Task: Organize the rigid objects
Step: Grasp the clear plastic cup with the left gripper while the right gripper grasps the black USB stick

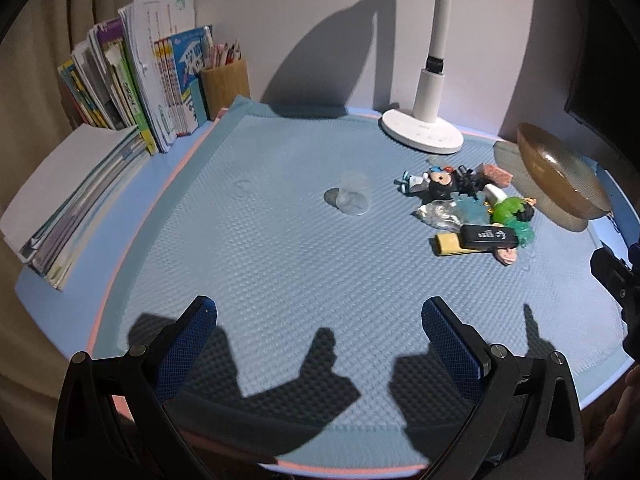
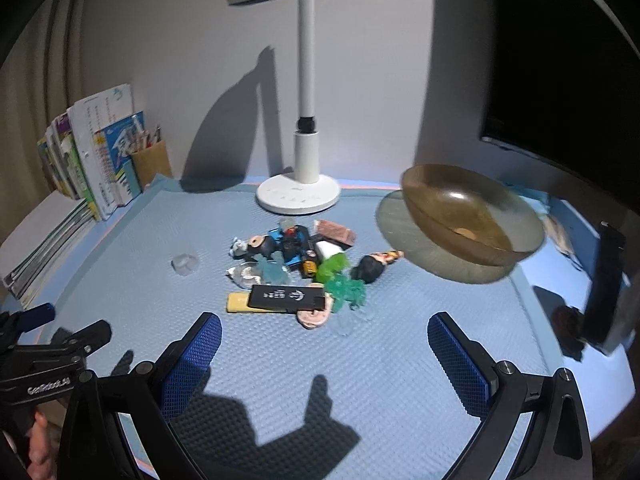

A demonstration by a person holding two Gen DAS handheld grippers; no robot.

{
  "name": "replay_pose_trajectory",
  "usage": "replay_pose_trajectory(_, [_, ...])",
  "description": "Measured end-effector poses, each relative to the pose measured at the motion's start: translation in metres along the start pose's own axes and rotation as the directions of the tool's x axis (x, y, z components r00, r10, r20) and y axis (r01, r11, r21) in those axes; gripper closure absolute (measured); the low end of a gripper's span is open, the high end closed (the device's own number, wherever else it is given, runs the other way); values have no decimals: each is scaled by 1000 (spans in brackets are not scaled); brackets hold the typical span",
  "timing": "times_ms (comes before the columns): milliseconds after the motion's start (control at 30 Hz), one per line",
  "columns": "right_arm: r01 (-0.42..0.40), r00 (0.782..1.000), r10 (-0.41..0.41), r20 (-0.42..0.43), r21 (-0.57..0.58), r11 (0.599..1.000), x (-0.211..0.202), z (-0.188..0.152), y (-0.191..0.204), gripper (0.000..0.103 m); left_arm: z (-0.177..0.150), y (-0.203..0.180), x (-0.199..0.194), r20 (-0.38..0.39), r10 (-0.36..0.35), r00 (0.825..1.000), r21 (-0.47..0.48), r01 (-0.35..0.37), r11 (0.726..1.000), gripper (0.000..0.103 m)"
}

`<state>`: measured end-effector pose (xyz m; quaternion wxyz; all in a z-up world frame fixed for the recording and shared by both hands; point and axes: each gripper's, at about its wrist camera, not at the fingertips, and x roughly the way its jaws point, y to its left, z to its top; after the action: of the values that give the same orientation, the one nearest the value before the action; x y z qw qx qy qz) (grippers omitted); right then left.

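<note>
amber bowl point(image 2: 472, 216) tilted; pencils in holder point(image 1: 225, 86).

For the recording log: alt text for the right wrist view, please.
The open right gripper hovers empty over a blue mat, facing a pile of small toys with a black USB stick nearest. An amber bowl sits tilted to the right, a white lamp behind.
</note>
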<state>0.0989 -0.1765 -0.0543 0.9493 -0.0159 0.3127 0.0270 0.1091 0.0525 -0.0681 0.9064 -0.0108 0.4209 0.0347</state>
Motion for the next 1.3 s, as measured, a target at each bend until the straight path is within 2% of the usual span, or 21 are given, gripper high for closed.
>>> replay_pose_trajectory(167, [-132,989,124,-76,-108,985,30,10,-3,0,15,-1,26,-44,-28,999,37,30,999,1])
replay_pose_trajectory(333, [-193,978,170,-122,-208,959,56,20,1,0,36,-3,54,-81,-122,989,67,127,990,1])
replay_pose_trajectory(400, [-226,970,196,-145,-240,944,69,24,5,3,44,-6,65,-89,-134,987,81,142,987,1])
replay_pose_trajectory(467, [-255,961,211,-181,-273,928,85,26,10,14,52,-8,79,-106,-136,985,102,147,984,1])
replay_pose_trajectory(533, [-270,954,214,-208,-294,917,98,28,11,18,58,-7,86,-112,-126,986,112,138,984,1])
replay_pose_trajectory(767, [-359,924,292,-247,-297,885,126,33,10,18,72,-6,108,-124,-163,979,118,177,977,1])
replay_pose_trajectory(867, [-369,921,290,-259,-344,863,133,30,17,19,77,-8,120,-132,-166,977,131,183,974,8])
replay_pose_trajectory(967, [-373,921,277,-275,-408,834,141,28,25,28,83,-8,135,-144,-173,974,127,192,973,16])
replay_pose_trajectory(1000, [-377,919,278,-282,-414,828,144,28,26,29,84,-8,138,-150,-179,972,126,198,972,21])
replay_pose_trajectory(1100, [-397,909,278,-310,-438,807,154,28,27,33,89,-11,149,-167,-197,966,126,219,967,25])
replay_pose_trajectory(1167, [-435,891,300,-342,-446,782,159,27,29,33,91,-13,153,-167,-202,965,128,224,966,30])
replay_pose_trajectory(1267, [-455,880,304,-366,-459,763,164,27,30,33,93,-15,157,-167,-218,962,125,240,963,30])
replay_pose_trajectory(1300, [-468,872,309,-381,-456,757,166,26,30,33,94,-16,159,-161,-218,963,127,239,963,34])
